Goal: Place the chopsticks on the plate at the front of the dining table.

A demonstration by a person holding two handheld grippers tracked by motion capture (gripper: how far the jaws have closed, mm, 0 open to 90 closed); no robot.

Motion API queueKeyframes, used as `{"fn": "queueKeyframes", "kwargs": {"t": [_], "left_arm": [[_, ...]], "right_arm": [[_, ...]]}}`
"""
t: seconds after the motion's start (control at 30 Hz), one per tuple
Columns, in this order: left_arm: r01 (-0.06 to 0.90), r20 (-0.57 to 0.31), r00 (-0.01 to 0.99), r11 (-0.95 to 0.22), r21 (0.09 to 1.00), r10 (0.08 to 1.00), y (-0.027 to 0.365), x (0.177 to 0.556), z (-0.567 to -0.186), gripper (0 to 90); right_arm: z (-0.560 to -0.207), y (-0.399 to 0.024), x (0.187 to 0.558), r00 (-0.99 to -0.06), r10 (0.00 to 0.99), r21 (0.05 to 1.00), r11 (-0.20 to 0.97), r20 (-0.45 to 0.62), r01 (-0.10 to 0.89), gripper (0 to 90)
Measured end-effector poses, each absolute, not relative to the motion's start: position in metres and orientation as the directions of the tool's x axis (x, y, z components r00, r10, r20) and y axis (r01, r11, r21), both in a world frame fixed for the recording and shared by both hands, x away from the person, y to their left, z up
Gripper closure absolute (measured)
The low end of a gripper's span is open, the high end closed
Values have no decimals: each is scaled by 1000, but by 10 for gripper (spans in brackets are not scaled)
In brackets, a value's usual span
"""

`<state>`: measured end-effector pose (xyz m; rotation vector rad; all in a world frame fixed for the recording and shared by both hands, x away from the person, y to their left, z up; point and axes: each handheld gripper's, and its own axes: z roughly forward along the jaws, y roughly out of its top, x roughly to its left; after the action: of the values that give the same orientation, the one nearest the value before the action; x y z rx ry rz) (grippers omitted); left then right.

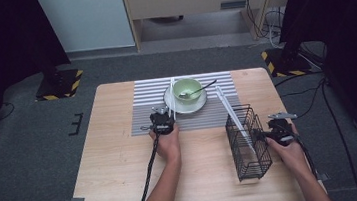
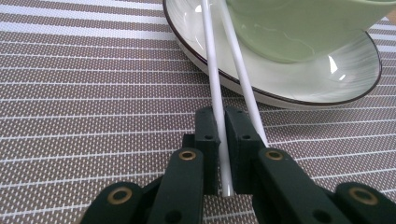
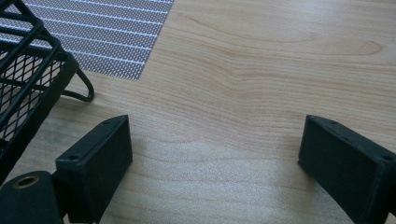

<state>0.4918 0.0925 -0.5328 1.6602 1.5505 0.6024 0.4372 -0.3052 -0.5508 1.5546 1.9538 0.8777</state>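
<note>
A pale wooden table [image 1: 122, 161] is standing on grey carpet, with a striped placemat [image 1: 151, 103] lying across its far half; on that placemat a white plate [image 1: 185, 106] is carrying a green bowl [image 1: 187, 88] holding a spoon [image 1: 200, 89]; the left gripper [image 1: 162, 122] is sitting just before the plate, its jaws clamping one white chopstick [image 2: 215, 88], a second chopstick [image 2: 243, 79] lying beside it on the rim; right of the plate a black wire basket [image 1: 247, 141] is holding more chopsticks [image 1: 232, 115]; the right gripper [image 3: 215, 154] is resting beside the basket, jaws spread wide over bare wood
</note>
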Motion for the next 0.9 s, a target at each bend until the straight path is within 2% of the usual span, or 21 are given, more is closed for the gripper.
{"fn": "queueKeyframes", "kwargs": {"t": [0.33,0.53,0.7,0.9], "left_arm": [[613,-161,160,30,790,974,91,492,-534,824],[596,-137,153,19,803,979,92,488,-529,745],[577,-115,160,2,817,981,94,480,-522,719],[548,-87,222,-50,835,971,90,471,-517,644]], "right_arm": [[-551,-305,437,-232,973,739,146,15,658,96],[-551,-305,437,-232,973,739,146,15,658,96],[-551,-305,437,-231,973,739,148,12,658,93],[-551,-305,438,-229,973,738,147,11,658,91]]}}
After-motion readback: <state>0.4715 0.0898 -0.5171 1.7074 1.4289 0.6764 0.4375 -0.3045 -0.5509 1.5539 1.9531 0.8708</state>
